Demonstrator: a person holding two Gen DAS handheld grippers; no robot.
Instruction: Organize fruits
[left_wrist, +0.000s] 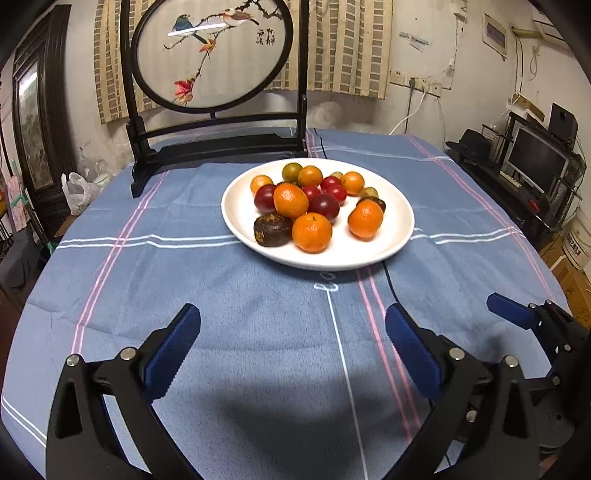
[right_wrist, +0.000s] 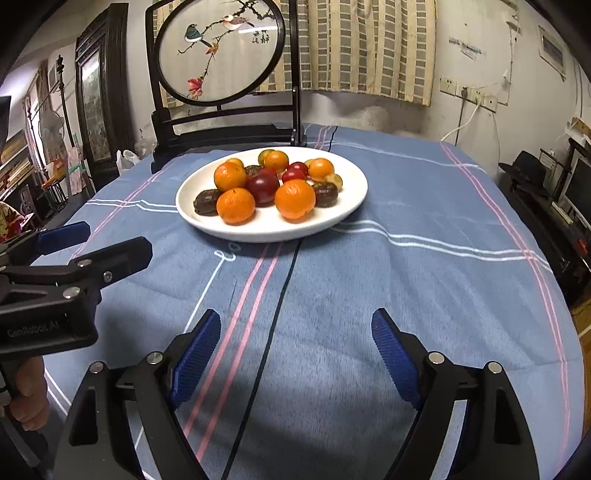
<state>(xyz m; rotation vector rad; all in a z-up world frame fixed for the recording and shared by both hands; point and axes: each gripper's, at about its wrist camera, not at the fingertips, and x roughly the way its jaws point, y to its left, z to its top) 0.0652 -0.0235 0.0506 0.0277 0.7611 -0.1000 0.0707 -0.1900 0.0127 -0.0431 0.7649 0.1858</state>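
I see the fruits (left_wrist: 314, 206) all heaped on the white plate (left_wrist: 400, 221), just above centre of both frames on the blue-clothed tabletop (left_wrist: 221, 295). That fits either a finished gathering or a mixed pile awaiting sorting; I cannot judge which. Being round, the fruit has no clear long axis. My left hand-held gripper (left_wrist: 291, 347) and right hand-held gripper (right_wrist: 295, 350) both gape wide, holding nothing, low in frame, near the plate.

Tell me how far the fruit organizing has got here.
All visible fruit, tangerines, red plums and dark fruits, sits mixed on the white plate; none lies on the tablecloth. Both the left gripper and right gripper hover open and empty. That fits gathering finished or sorting ahead.
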